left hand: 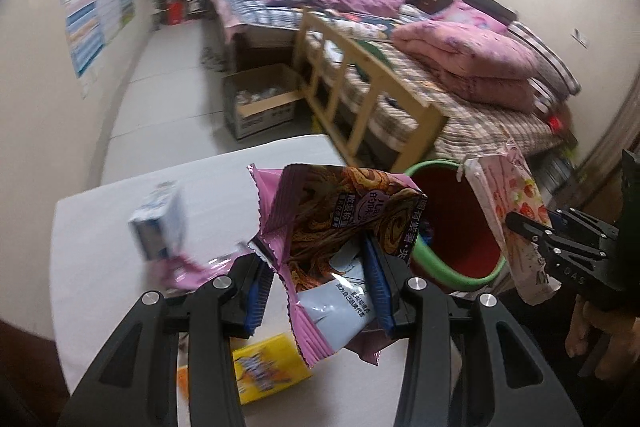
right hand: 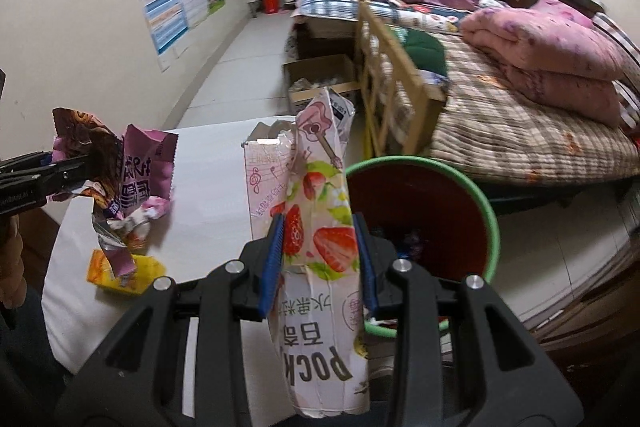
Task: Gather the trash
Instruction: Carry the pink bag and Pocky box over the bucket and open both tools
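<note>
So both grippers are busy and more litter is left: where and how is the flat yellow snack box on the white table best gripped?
The flat yellow snack box lies flat on the white table, so its broad faces offer no purchase. Probably best to come down from above and pinch it across its narrow width, by the two long side edges. Its end nearest the left gripper is hidden, so the clear middle seems safest.

Glossy foil snack bag [left hand: 332,227]; printed cardboard box [right hand: 320,227]; plastic bin [right hand: 490,223].

Purple-and-brown snack bag [left hand: 332,223], pink strawberry-print box [right hand: 320,223], green-rimmed red bin [right hand: 460,211], yellow packet [left hand: 264,371], white table [left hand: 104,247].
</note>
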`<state>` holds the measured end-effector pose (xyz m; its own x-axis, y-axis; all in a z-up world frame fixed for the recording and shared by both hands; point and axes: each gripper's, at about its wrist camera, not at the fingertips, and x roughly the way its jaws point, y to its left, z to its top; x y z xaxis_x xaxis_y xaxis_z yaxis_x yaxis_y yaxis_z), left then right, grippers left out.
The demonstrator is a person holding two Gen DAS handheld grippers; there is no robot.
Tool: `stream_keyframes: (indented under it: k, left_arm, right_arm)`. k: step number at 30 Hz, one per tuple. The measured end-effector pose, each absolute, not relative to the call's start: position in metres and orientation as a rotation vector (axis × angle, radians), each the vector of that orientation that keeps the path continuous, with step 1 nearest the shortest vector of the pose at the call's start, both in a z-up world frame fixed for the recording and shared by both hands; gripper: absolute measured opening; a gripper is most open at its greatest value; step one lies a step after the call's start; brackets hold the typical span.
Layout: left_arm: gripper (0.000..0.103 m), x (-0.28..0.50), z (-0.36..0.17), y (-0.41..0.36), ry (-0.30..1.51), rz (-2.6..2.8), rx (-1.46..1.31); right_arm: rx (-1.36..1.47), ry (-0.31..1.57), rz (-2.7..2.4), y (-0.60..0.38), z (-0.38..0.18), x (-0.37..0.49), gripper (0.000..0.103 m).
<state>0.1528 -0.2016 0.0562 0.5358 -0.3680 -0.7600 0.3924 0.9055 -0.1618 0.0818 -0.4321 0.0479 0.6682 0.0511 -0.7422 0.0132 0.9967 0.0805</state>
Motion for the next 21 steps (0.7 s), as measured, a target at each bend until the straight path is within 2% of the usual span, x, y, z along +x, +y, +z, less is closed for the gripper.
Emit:
stream_keyframes:
  k: [21]
  left_arm:
    - [0.041,0.188,0.030,-0.358,0.947,-0.609,0.118]
  right_arm:
    - [0.195,0.888,-0.100,-0.535,0.005,0.095,0.033]
